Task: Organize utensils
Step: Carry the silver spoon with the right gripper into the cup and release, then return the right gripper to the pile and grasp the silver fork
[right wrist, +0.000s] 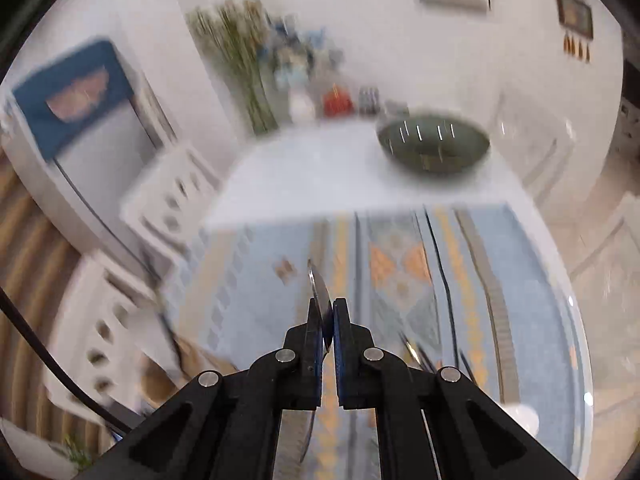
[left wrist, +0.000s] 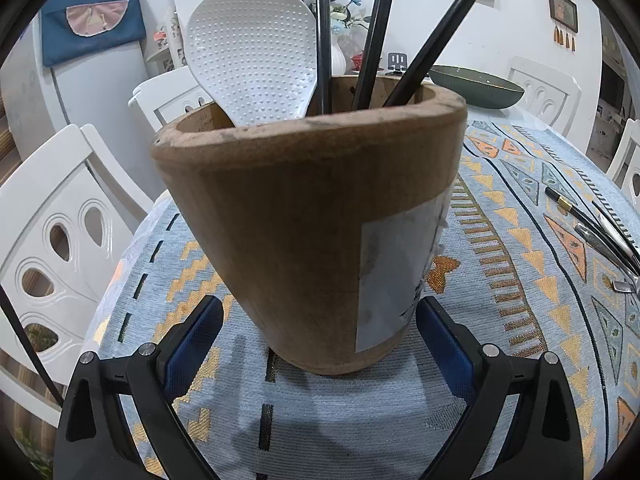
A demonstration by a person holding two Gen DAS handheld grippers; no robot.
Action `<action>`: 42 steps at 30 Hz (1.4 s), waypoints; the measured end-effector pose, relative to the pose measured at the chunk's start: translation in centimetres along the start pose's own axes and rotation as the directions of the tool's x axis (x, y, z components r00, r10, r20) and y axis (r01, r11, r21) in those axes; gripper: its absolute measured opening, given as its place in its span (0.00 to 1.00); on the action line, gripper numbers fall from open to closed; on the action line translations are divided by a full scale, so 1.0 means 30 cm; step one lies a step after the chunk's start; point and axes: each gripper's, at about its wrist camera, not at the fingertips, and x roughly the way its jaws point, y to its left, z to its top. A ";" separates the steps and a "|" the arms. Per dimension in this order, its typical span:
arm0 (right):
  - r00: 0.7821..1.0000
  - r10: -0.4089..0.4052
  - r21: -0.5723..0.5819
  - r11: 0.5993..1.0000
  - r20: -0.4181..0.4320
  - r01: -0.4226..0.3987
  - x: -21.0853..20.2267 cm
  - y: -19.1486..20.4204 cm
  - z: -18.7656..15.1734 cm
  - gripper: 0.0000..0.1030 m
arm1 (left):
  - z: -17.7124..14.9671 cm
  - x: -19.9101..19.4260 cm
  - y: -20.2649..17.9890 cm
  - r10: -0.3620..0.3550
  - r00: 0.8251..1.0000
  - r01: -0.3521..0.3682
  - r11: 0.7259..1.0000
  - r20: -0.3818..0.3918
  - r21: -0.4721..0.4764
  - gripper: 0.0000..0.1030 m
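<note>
Nearest the left wrist camera, the left hand-held gripper (left wrist: 318, 336) stands wide, its blue pads either side of the foot of the tall brown wooden utensil holder (left wrist: 308, 216); whether the pads press on the wood I cannot tell, though the gap at each side suggests they only bracket it. The holder stands upright on the blue and orange patterned tablecloth (left wrist: 520, 240) covering the surface, and it already carries one white dimpled plastic rice paddle (left wrist: 252, 64) and three black chopstick-like rods (left wrist: 376, 32), all leaning out of its mouth. To the right of the holder, near the surface's edge, lie a few more loose utensils (left wrist: 596, 232), black and metal handles running roughly toward the holder; their exact count is unclear. Beyond the holder sits one dark green round bowl (left wrist: 476, 86). In the blurred right wrist view, the right hand-held gripper (right wrist: 328, 316) is clamped nearly closed on one thin silver metal blade-like utensil (right wrist: 318, 284), whose long axis runs along the fingers, tip forward, handle passing back beneath. The holder is out of this view; judged from the loose utensils' place, it lies to the left of the right hand-held gripper, so the coming move likely turns on tipping the utensil upright over the holder's mouth.
</note>
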 end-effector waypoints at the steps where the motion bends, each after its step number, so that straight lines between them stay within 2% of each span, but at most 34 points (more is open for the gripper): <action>1: 0.998 0.024 0.000 1.000 0.059 -0.025 -0.056 0.029 0.024 0.04 | 0.000 0.000 0.000 0.000 1.000 0.000 1.000 0.000 0.001 0.94; 3: 0.989 0.066 -0.010 0.998 0.135 -0.065 -0.123 0.067 0.074 0.04 | 0.000 0.000 0.000 0.000 1.000 0.000 1.000 0.001 0.001 0.94; 5: 0.970 0.123 -0.027 0.992 0.207 -0.120 -0.190 0.131 0.121 0.04 | 0.001 0.000 0.001 0.000 1.000 0.000 1.000 0.000 0.001 0.94; 8: 0.946 0.209 -0.069 0.978 0.247 -0.198 -0.233 0.232 0.166 0.05 | 0.001 0.000 0.000 -0.001 1.000 0.001 1.000 0.001 0.001 0.94; 10: 0.938 0.242 -0.107 0.969 0.247 -0.221 -0.216 0.304 0.170 0.04 | 0.000 0.001 0.000 -0.002 1.000 0.002 1.000 -0.001 0.001 0.94; 12: 0.940 0.257 -0.145 0.963 0.224 -0.229 -0.175 0.376 0.162 0.04 | -0.001 -0.001 -0.001 -0.002 1.000 0.002 1.000 0.000 0.000 0.94; 15: 0.939 0.251 -0.167 0.962 0.234 -0.216 -0.139 0.430 0.142 0.04 | 0.000 -0.001 -0.001 -0.003 1.000 0.003 1.000 -0.001 0.000 0.94; 18: 0.936 0.284 -0.171 0.953 0.209 -0.251 -0.113 0.460 0.142 0.04 | -0.001 -0.002 0.000 -0.004 1.000 0.004 1.000 0.000 0.003 0.94; 20: 0.944 0.273 -0.197 0.951 0.186 -0.237 -0.085 0.476 0.116 0.04 | -0.002 -0.001 0.001 -0.005 1.000 0.005 1.000 0.000 0.003 0.94; 21: 0.954 0.250 -0.217 0.953 0.163 -0.213 -0.048 0.493 0.099 0.04 | -0.002 -0.001 0.002 -0.006 1.000 0.006 1.000 0.000 0.001 0.94; 26: 0.982 0.175 -0.257 0.955 0.079 -0.149 0.062 0.505 0.016 0.04 | 0.001 0.002 0.004 -0.007 1.000 0.007 1.000 -0.002 0.002 0.94; 32: 0.987 0.160 -0.278 0.950 0.034 -0.144 0.114 0.491 -0.016 0.04 | 0.000 0.003 0.003 -0.006 1.000 0.006 1.000 -0.002 0.003 0.94; 35: 0.984 0.176 -0.285 0.942 -0.030 -0.177 0.129 0.483 -0.022 0.05 | 0.000 0.003 0.003 -0.006 1.000 0.006 1.000 -0.002 0.003 0.94; 38: 0.977 0.187 -0.294 0.933 -0.100 -0.209 0.129 0.475 -0.023 0.12 | 0.000 0.003 0.003 -0.006 1.000 0.006 1.000 -0.002 0.003 0.94; 42: 0.976 0.211 -0.264 0.940 -0.045 -0.216 0.072 0.435 -0.002 0.40 | 0.000 0.003 0.004 -0.006 1.000 0.006 1.000 -0.003 0.004 0.94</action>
